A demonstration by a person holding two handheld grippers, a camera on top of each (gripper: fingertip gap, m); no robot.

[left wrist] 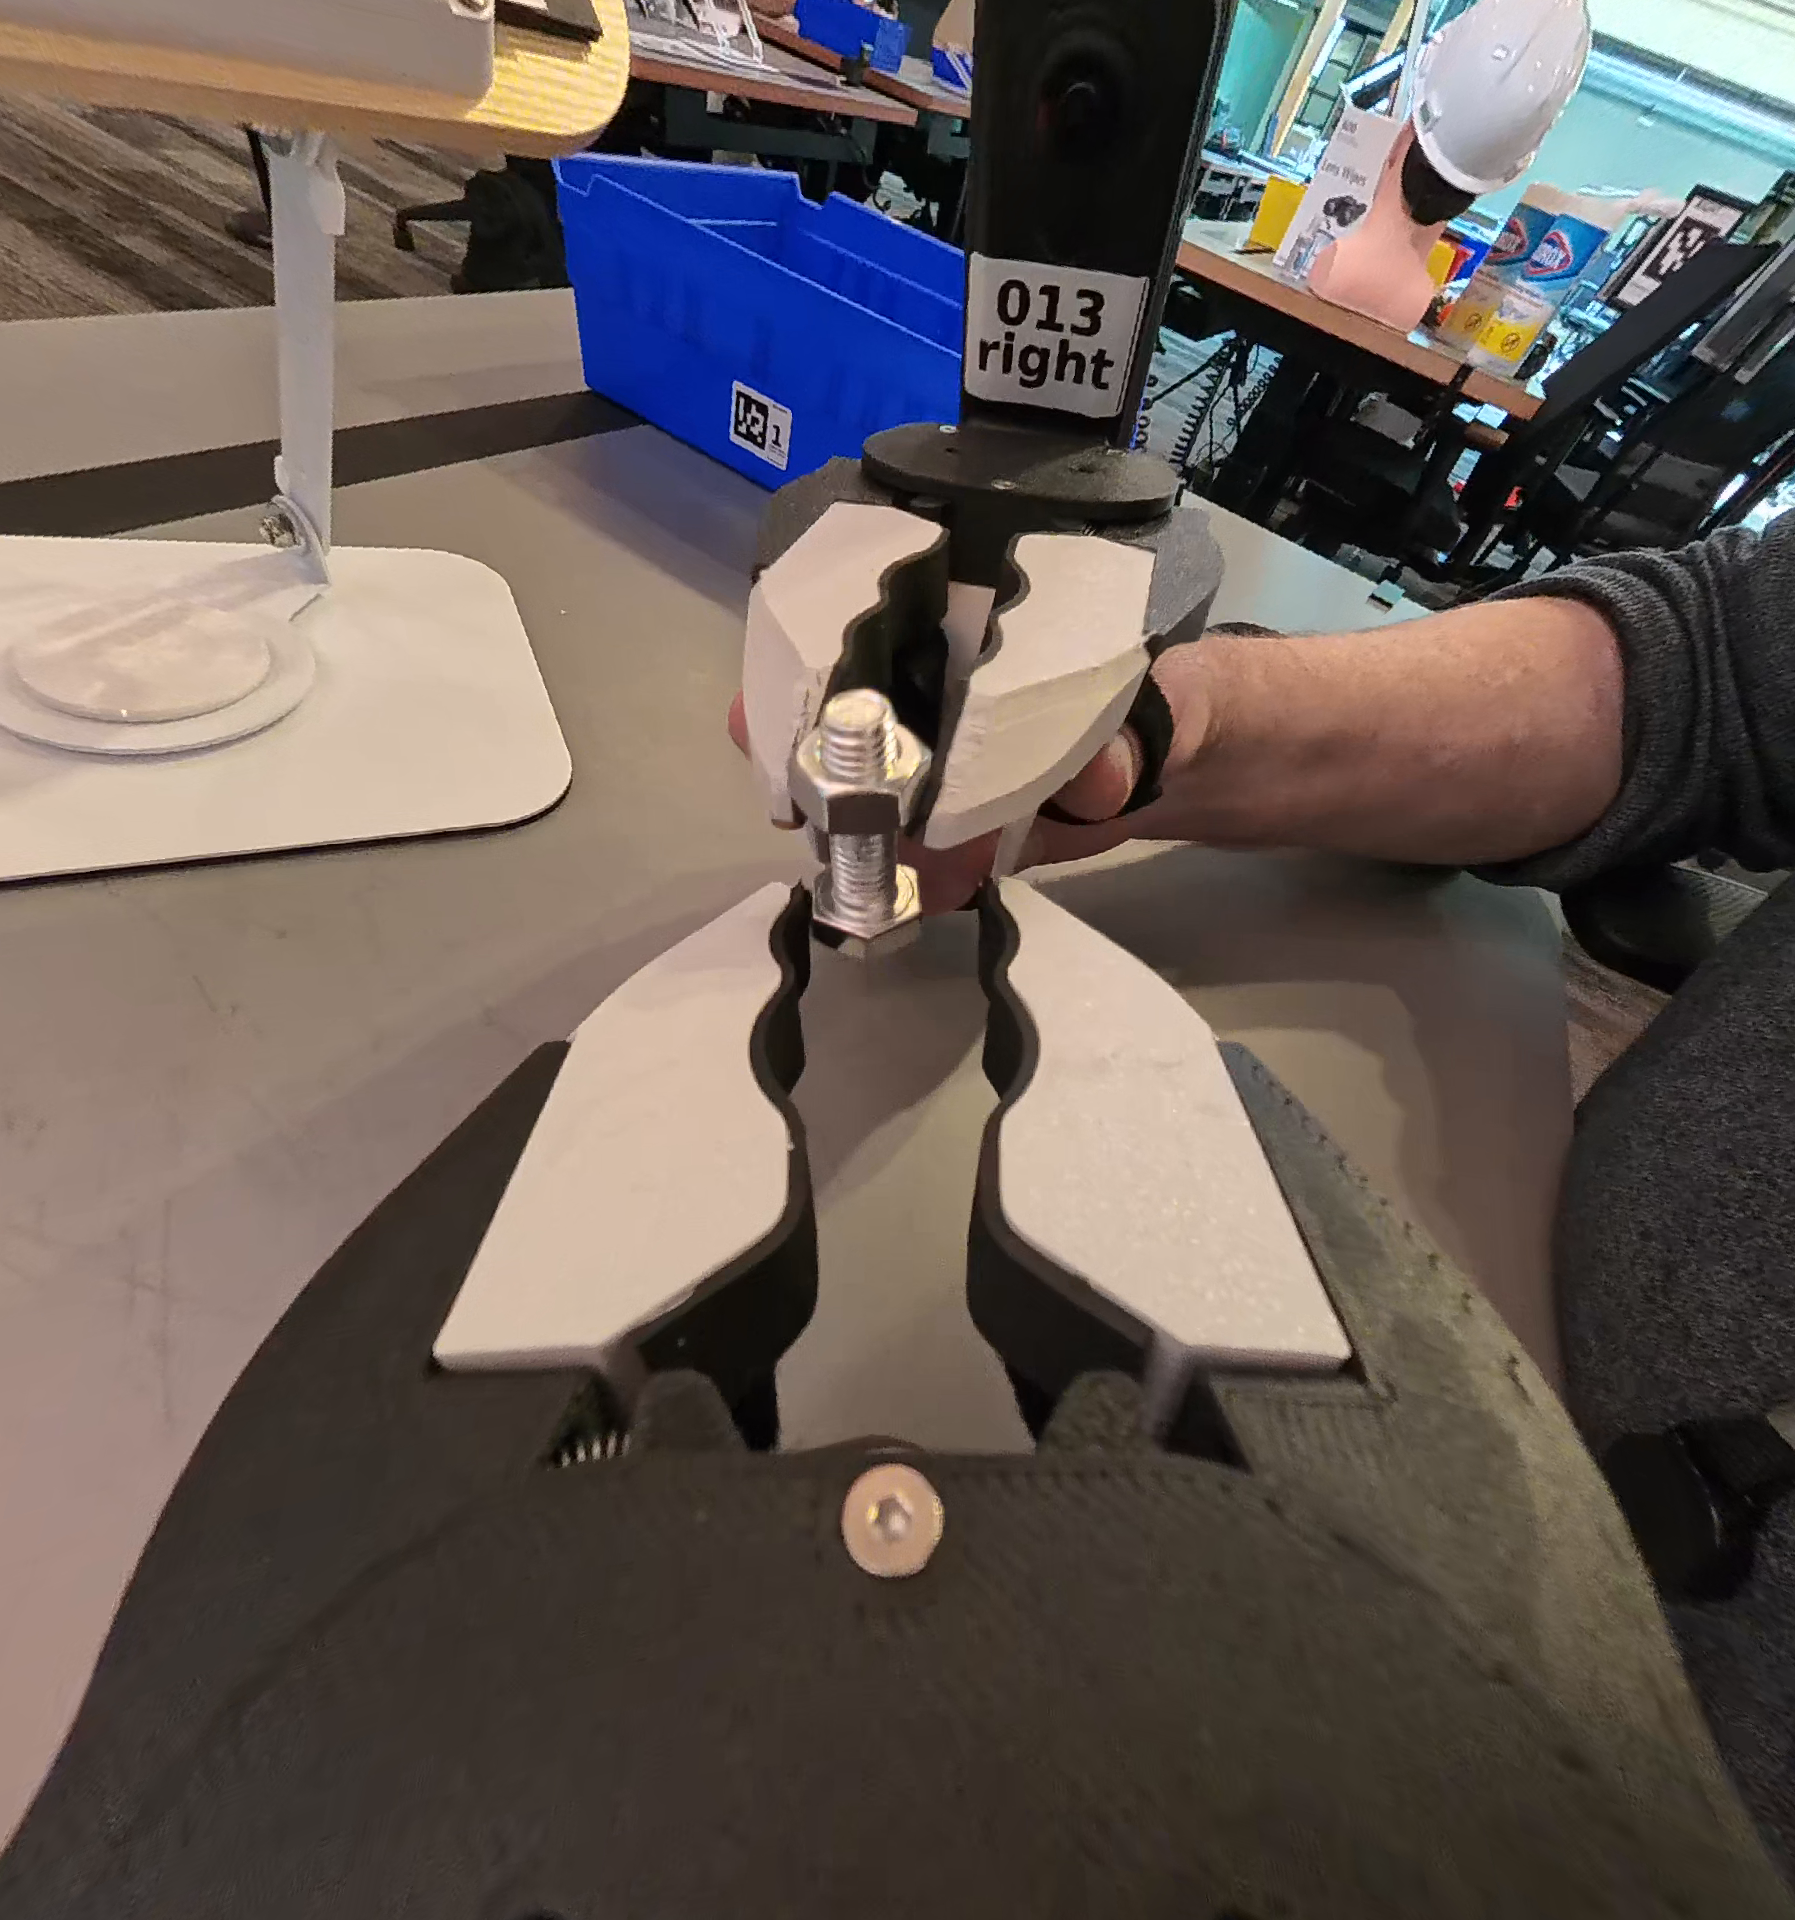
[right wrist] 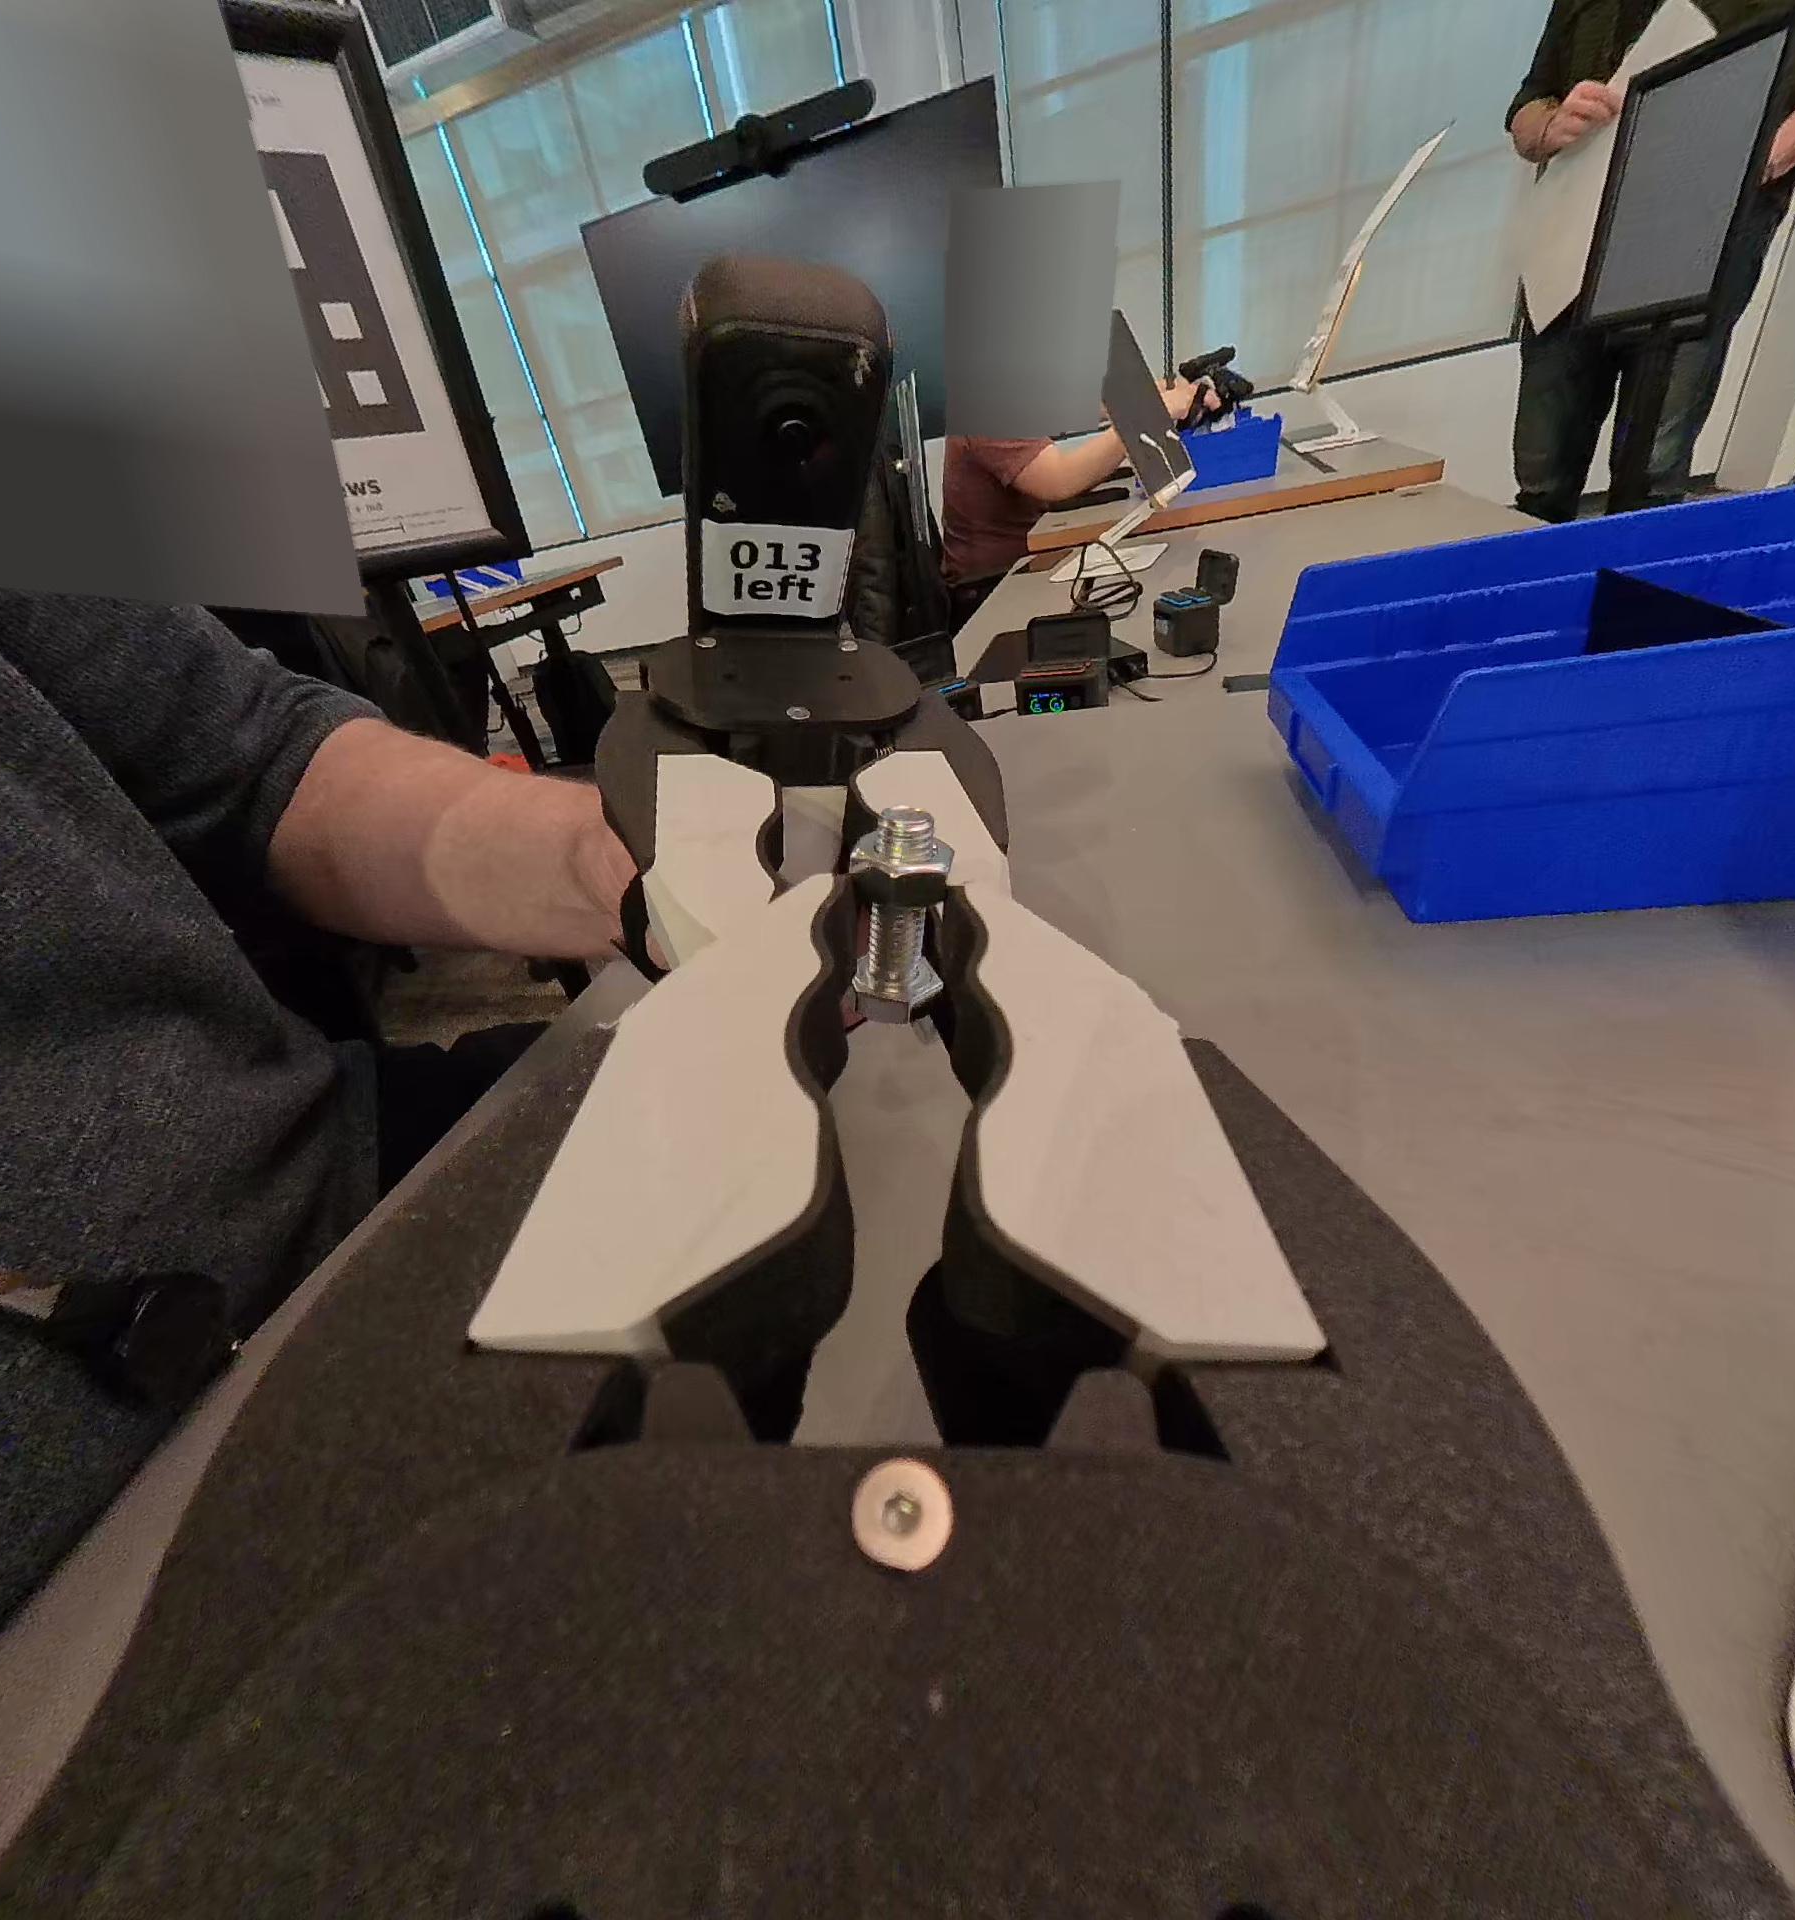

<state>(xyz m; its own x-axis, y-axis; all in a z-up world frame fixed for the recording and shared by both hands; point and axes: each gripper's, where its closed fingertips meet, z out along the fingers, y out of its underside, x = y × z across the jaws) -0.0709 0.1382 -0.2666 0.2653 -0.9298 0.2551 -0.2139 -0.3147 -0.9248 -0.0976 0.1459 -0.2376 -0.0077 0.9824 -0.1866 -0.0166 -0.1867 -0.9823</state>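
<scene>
Left wrist view: grey table, blue bin, workshop benches behind

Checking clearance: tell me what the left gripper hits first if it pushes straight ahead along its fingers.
The left gripper would first meet the bolt's hex head, already at its open fingertips, then the right gripper clamped on the nut. Depth is hard to judge.

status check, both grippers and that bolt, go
Right gripper shut on nut of silver bolt, bolt upright. Left gripper open around bolt head, right pad clear of it. Gray table below, nothing blocking.
</scene>
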